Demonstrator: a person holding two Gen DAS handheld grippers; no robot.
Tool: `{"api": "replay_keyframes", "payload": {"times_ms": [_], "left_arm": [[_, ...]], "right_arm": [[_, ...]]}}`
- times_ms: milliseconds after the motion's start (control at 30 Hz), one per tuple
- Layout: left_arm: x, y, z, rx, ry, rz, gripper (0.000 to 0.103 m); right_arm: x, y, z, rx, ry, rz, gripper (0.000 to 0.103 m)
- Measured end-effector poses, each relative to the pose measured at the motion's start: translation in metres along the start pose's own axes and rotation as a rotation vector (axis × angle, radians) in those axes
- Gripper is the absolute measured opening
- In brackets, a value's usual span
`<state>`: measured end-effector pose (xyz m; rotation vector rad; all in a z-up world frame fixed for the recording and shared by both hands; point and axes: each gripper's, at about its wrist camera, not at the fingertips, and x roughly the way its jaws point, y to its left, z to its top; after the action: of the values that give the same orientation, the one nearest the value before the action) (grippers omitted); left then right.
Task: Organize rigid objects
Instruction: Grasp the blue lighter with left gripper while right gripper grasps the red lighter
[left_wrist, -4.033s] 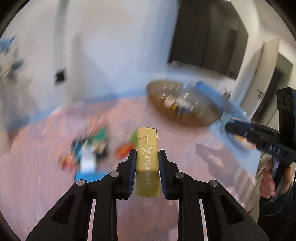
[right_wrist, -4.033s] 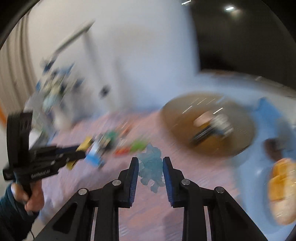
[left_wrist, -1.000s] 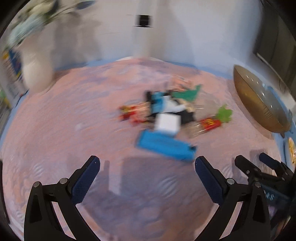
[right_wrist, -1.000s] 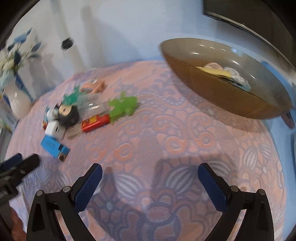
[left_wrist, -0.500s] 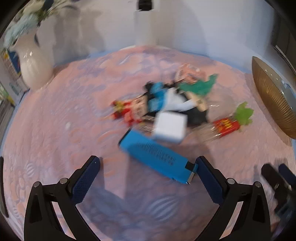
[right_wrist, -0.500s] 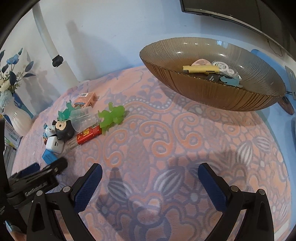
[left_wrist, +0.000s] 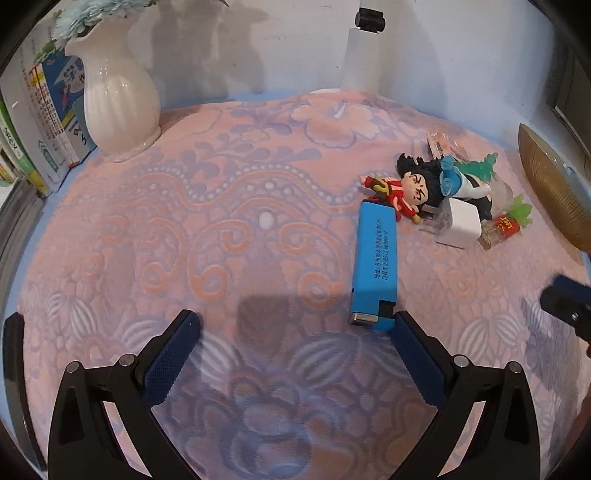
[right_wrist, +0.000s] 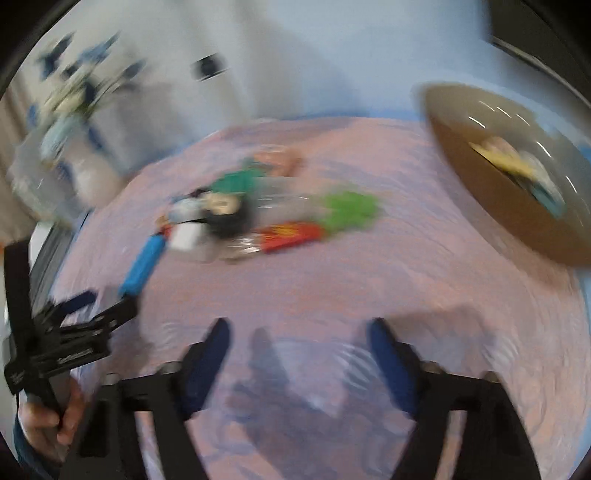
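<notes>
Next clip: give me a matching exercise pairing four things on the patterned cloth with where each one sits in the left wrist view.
Things:
1. white vase
2. blue lighter
3. white charger cube
4. brown bowl

Places:
A. at the far right edge
B. back left, beside the books
C. by the left gripper's right fingertip
D. in the pile, right of the red-robed figurine

Pairs: 1-B, 2-C, 3-D, 4-A
</notes>
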<state>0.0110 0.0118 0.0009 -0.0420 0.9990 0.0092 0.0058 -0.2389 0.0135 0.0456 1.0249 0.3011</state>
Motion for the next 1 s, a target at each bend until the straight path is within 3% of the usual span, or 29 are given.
{"api": "replay_keyframes", "payload": {"times_ms": [67,167,333,533,667,833,967,1000], "left_arm": [[0.000,-0.004,0.004,0.026,-0.005,0.006,0.102],[0.003,-0.014,0.013,0.081,-0.007,-0.020,0.102],[0.016,-0.025,0.022,0.129,-0.014,-0.015,0.103],[0.016,-0.020,0.022,0.101,-0.020,-0.058,0.103],[0.018,-0.021,0.022,0.108,-0.024,-0.051,0.103],[0.017,-0.021,0.021,0.105,-0.024,-0.052,0.103],[0.016,-0.022,0.022,0.099,-0.020,-0.053,0.103],[0.017,-0.022,0.023,0.100,-0.015,-0.056,0.103]], "right_arm": [[0.008,0.008,0.012,-0.051,0.020,0.031,0.064],[0.030,-0.009,0.026,-0.010,0.054,0.066,0.062],[0.044,-0.015,0.045,-0.058,0.015,0.094,0.062],[0.063,-0.013,0.066,-0.123,-0.004,0.171,0.075],[0.055,0.004,0.050,-0.216,0.028,0.235,0.075],[0.031,0.033,0.002,-0.389,0.062,0.298,0.073],[0.031,0.043,-0.004,-0.442,0.022,0.139,0.073],[0.034,0.041,-0.001,-0.426,0.018,0.130,0.066]]}}
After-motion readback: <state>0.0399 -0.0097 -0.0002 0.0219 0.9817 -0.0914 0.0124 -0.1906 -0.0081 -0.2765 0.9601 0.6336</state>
